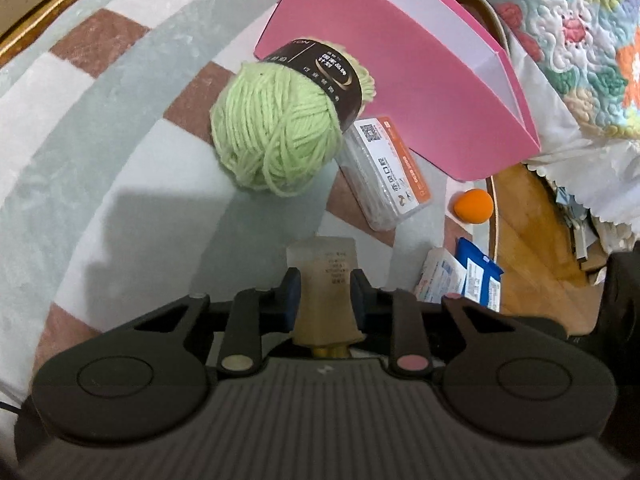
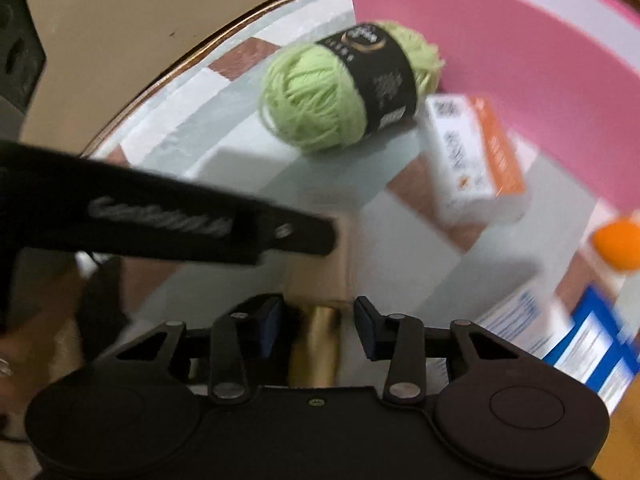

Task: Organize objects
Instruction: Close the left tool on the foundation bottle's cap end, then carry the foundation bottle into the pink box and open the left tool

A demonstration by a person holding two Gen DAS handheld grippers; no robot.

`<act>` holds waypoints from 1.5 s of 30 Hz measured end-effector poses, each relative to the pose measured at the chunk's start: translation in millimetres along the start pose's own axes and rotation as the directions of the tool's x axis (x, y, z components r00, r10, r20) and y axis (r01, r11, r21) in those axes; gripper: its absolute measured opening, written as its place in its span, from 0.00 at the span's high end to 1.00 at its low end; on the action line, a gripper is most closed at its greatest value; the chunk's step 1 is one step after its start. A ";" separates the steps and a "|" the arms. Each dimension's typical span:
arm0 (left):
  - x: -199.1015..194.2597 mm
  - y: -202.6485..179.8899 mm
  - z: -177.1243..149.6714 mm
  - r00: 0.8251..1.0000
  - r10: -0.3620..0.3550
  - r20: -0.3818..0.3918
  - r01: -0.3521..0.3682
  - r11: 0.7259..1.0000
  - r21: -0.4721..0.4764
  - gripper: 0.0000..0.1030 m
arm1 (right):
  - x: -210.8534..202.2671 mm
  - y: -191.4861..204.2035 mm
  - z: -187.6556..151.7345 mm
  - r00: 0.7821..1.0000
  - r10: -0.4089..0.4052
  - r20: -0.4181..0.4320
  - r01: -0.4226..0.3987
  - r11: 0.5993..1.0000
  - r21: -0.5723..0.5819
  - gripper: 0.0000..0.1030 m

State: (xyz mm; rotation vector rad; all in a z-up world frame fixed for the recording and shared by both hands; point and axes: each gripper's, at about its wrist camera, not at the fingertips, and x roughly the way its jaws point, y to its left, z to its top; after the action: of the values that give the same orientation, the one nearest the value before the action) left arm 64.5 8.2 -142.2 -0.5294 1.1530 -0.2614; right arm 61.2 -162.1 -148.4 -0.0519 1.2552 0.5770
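Observation:
My left gripper [image 1: 325, 280] is shut on a beige tube with a gold cap [image 1: 326, 280], held above the rug. In the right wrist view the same tube [image 2: 320, 280] lies between the fingers of my right gripper [image 2: 320, 312], whose jaws stand open on either side of the gold cap. The left gripper's black finger [image 2: 200, 224] crosses that view from the left. A green yarn ball with a black label [image 1: 276, 120] [image 2: 328, 92] lies beside a pink box [image 1: 400, 64] [image 2: 520, 80]. The right view is blurred.
A clear box with an orange label [image 1: 386, 172] [image 2: 476, 156], an orange ball [image 1: 473, 205] [image 2: 618, 242] and blue-and-white packets [image 1: 468, 276] [image 2: 580, 340] lie on the checked rug [image 1: 120, 184]. A quilt [image 1: 580, 40] is at the right.

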 end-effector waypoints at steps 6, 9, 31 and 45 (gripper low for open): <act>3.9 3.3 -3.3 0.999 -0.011 -0.041 0.010 0.999 -0.036 0.71 | 2.3 4.5 -9.0 0.997 -0.040 0.069 0.038 0.999 0.033 0.58; 5.8 6.0 -6.9 1.000 -0.009 -0.028 0.007 0.998 -0.063 0.66 | 7.8 13.3 -12.2 0.993 -0.070 0.092 0.073 0.997 -0.029 0.54; -15.8 -25.5 -22.2 0.999 -0.004 -0.048 0.007 0.999 0.051 0.58 | -21.6 3.7 -33.6 0.972 0.050 0.232 -0.087 0.985 0.150 0.58; -85.2 -117.9 33.6 1.000 -0.021 -0.016 0.024 0.968 0.249 0.58 | -120.2 4.9 11.9 0.956 0.019 0.294 -0.044 0.996 0.078 0.58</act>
State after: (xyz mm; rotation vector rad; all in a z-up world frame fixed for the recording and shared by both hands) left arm 70.0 -43.9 -2.4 -0.3190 1.1086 -0.4241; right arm 46.8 -199.8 -34.4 0.1213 0.9904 0.5371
